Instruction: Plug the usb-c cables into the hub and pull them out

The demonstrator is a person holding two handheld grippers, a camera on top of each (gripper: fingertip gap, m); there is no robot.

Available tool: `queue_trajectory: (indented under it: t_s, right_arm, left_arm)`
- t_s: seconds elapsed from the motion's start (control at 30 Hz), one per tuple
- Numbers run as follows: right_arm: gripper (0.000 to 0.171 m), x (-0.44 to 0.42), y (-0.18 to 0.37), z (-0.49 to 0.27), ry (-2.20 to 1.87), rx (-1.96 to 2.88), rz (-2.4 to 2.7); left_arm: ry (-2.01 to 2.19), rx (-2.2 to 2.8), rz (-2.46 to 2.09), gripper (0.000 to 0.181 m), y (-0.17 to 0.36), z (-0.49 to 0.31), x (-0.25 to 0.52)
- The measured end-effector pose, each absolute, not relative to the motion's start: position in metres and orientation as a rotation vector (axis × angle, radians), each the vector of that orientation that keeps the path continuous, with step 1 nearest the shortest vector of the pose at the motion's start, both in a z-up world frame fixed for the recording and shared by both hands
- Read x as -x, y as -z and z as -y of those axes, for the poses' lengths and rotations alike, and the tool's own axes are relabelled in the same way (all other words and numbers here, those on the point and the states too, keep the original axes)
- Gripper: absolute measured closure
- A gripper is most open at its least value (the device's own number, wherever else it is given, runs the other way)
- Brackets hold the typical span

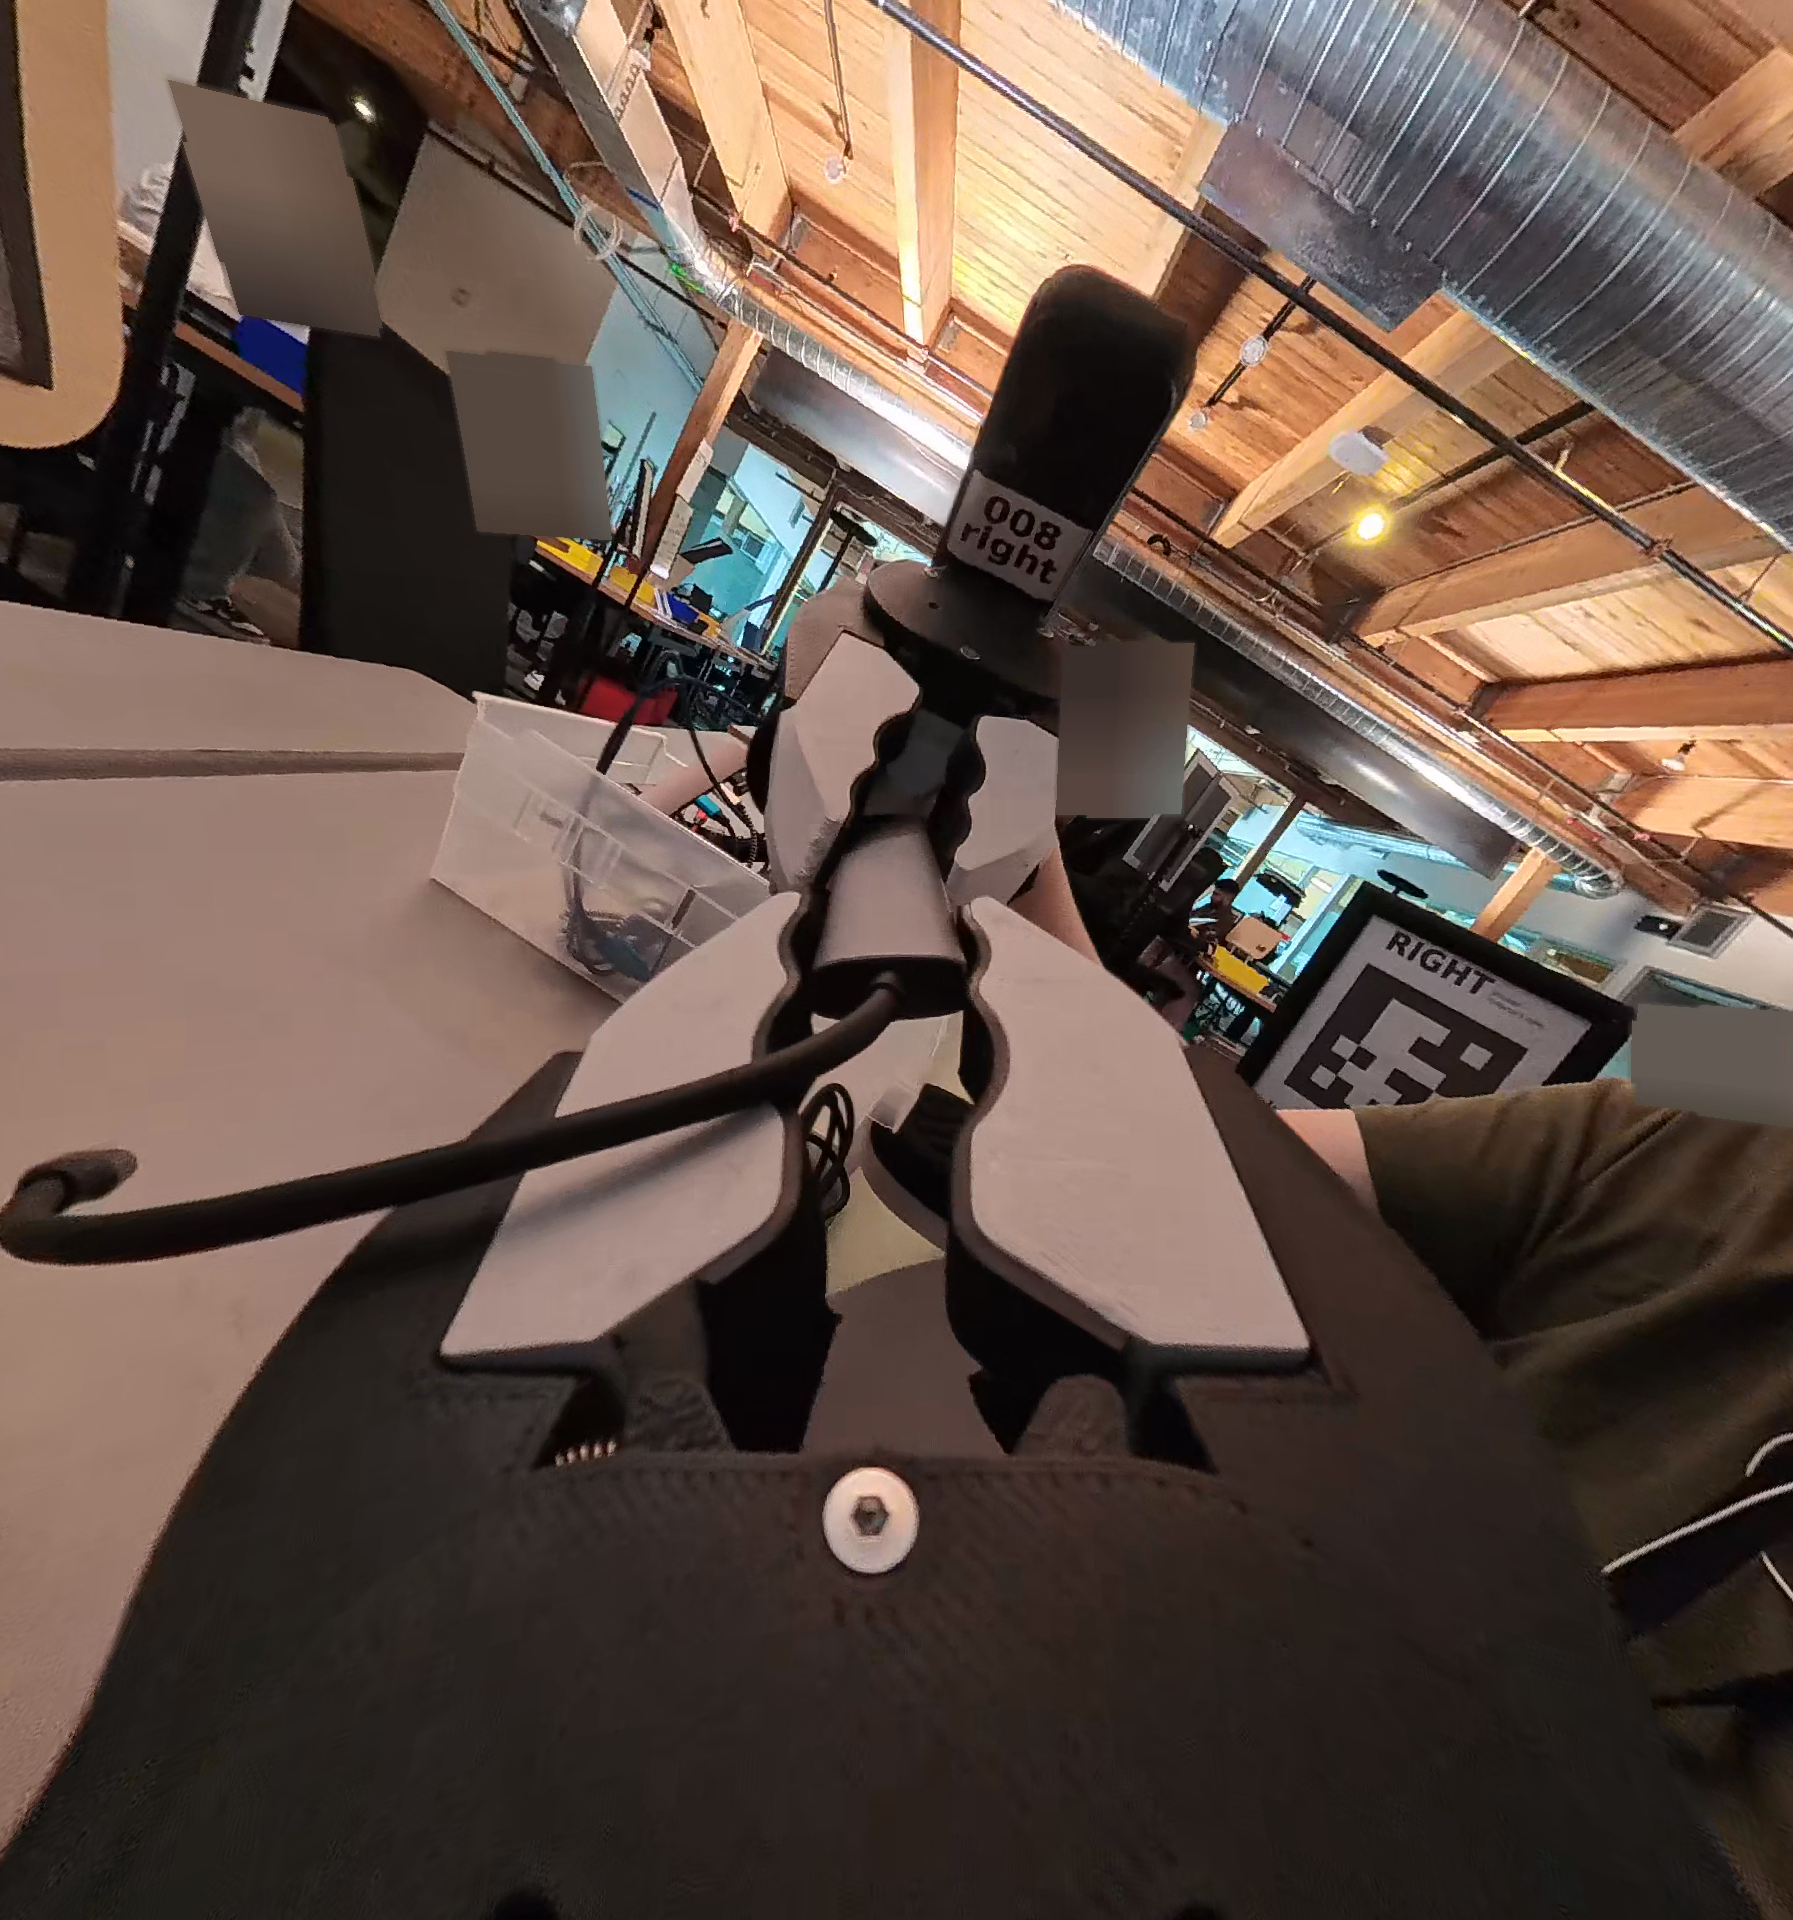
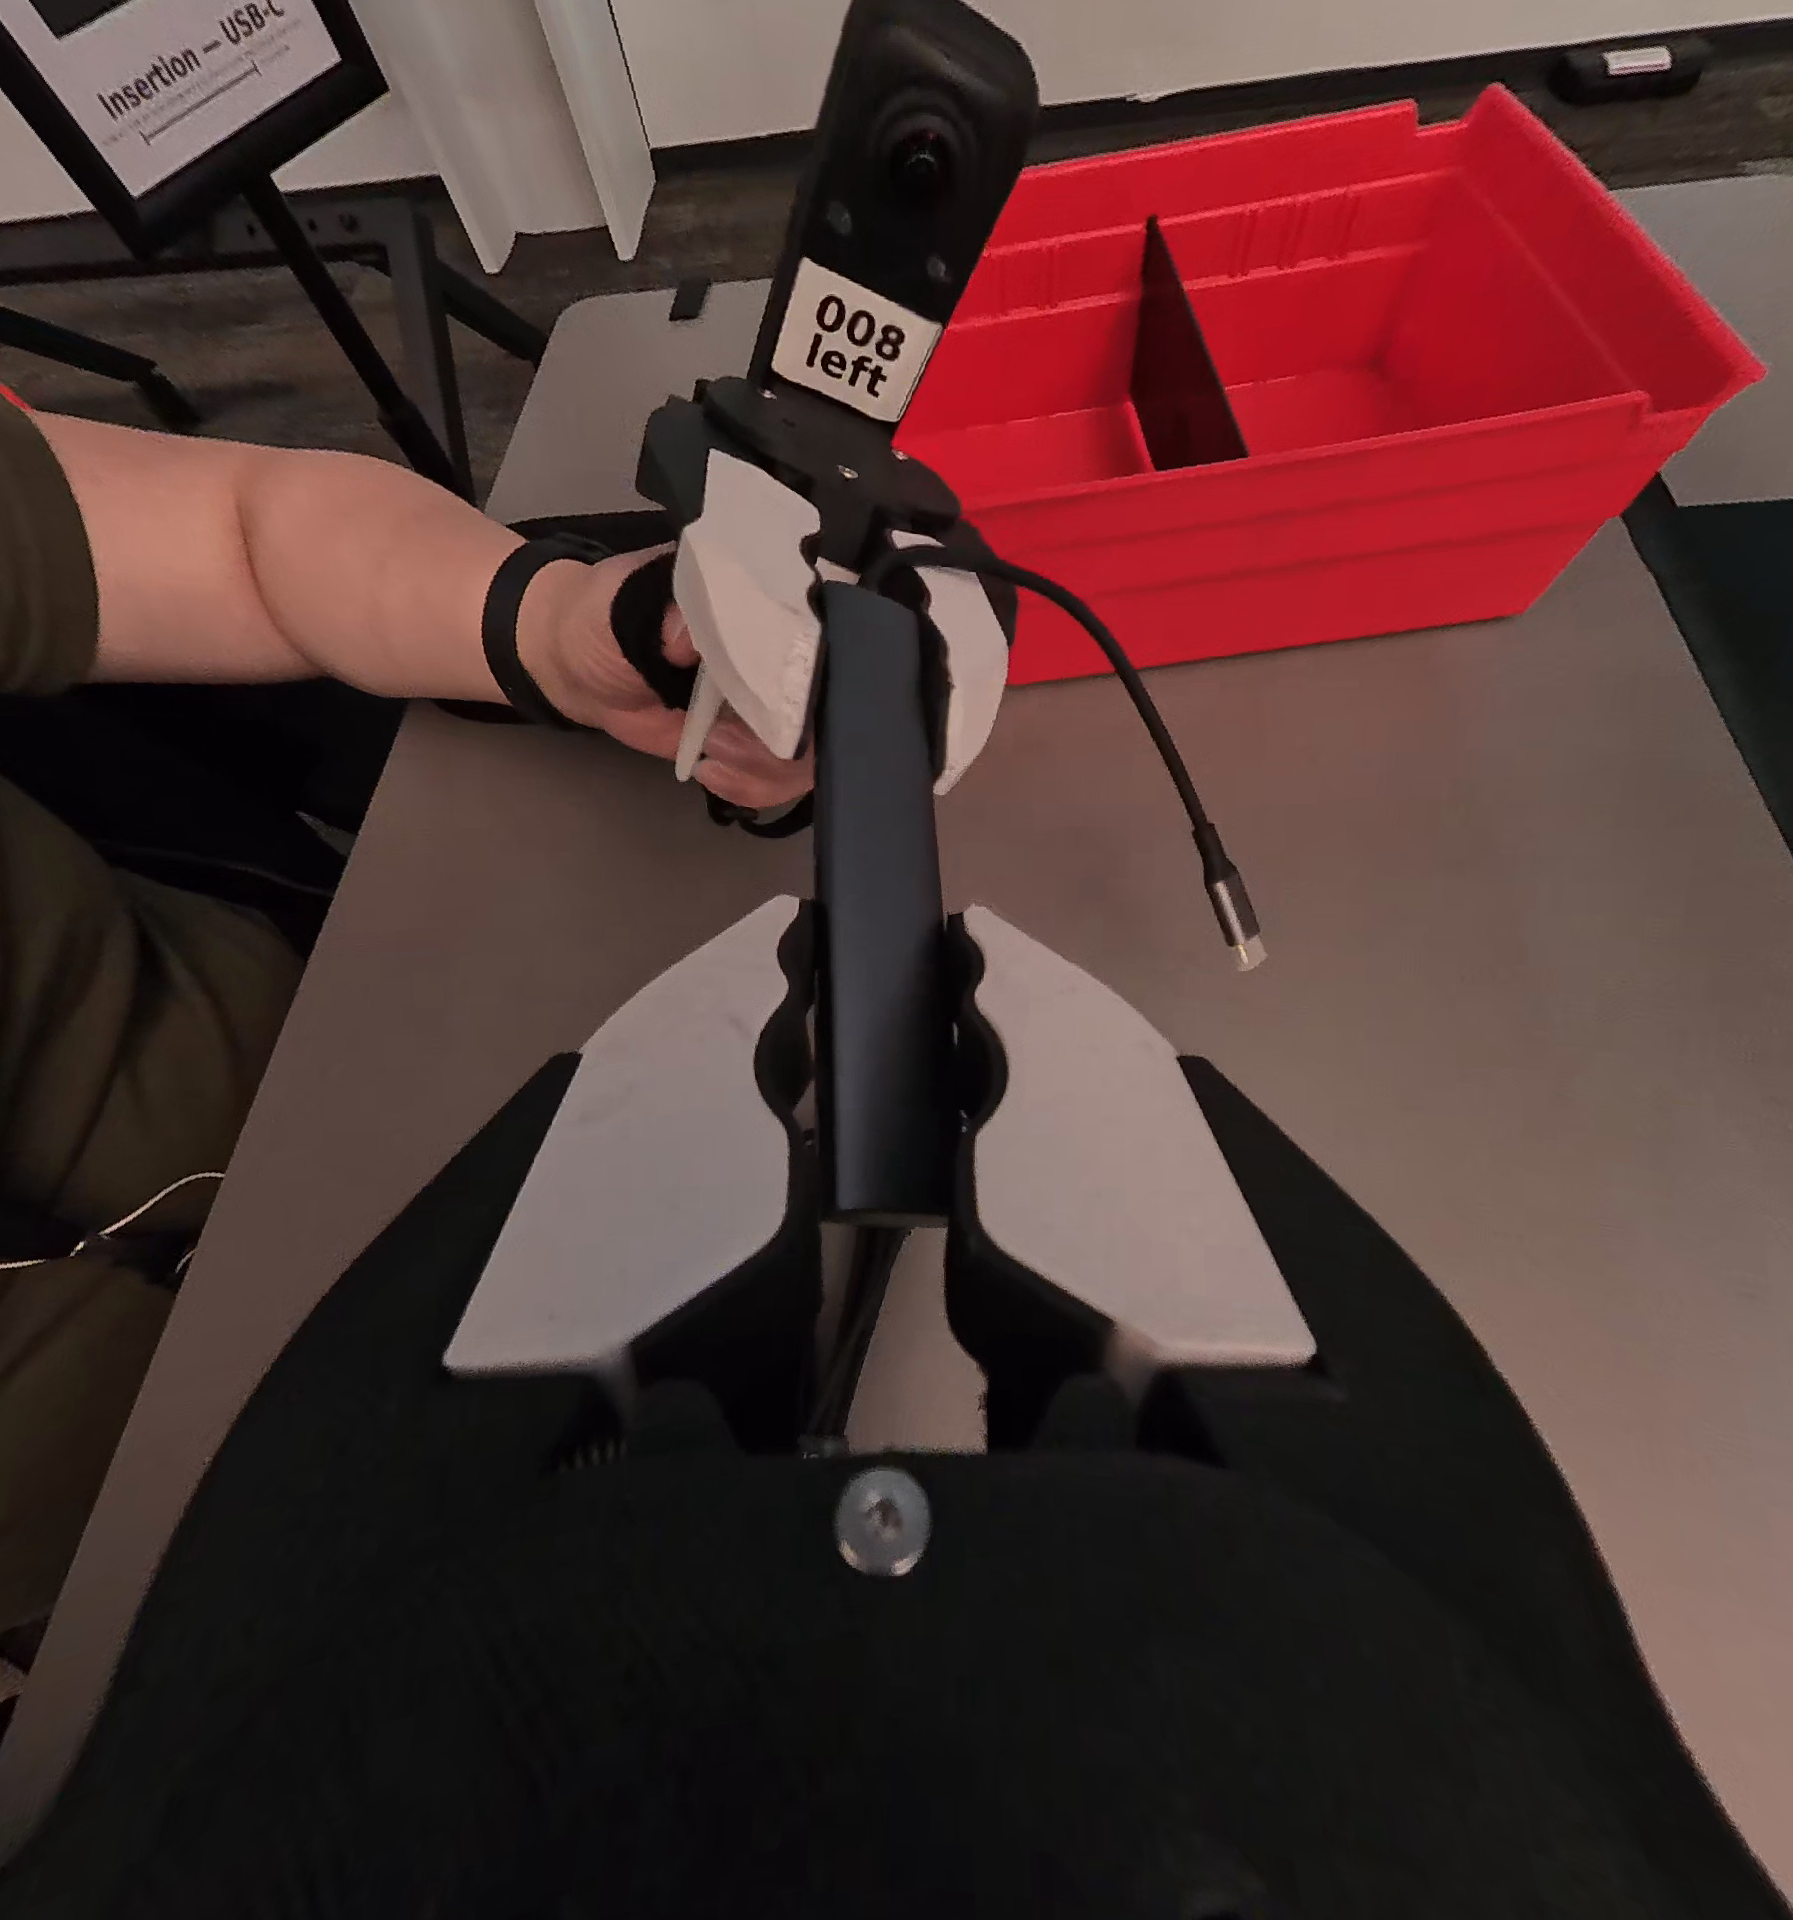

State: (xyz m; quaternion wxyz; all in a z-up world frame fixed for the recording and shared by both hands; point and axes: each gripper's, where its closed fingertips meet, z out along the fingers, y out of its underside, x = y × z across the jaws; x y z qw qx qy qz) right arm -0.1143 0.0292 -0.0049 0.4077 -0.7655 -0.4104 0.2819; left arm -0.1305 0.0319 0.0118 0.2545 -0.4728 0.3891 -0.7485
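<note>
While both tools face each other above the table (image 2: 1391,1039), the left tool (image 1: 876,935) and right tool (image 2: 876,997) pinch opposite ends of the hub (image 2: 876,883).

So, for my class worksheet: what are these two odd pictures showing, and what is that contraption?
A person holds two hand-operated grippers, each carrying a camera that looks along its white fingers. One picture comes from the left gripper, the other from the right gripper; each shows the other farther off. Both clamp opposite ends of one long dark bar-shaped hub, held above the grey table. A silver-tipped black cable hangs free from it. A divided red plastic bin stands behind.
</note>
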Motion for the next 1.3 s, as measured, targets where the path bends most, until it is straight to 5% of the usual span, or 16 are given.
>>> queue_trajectory:
  t_s: [0.5,0.8,1.13,1.3]
  right_arm:
    - [0.134,0.095,-0.034,-0.058,-0.369,1.756,0.852]
    - [0.139,0.106,0.092,-0.03,-0.63,2.523,0.837]
    - [0.144,0.096,0.133,-0.031,-0.653,2.7,0.752]
    - [0.162,0.103,0.137,-0.025,-0.806,2.716,0.758]
  left_arm:
    - [2.028,1.204,-0.808,0.159,-0.051,-0.074,0.167]
    - [2.033,1.174,-0.733,0.158,-0.057,-0.089,0.181]
    - [2.041,1.163,-0.738,0.159,-0.06,-0.087,0.182]
    - [2.045,1.163,-0.726,0.159,-0.06,-0.089,0.183]
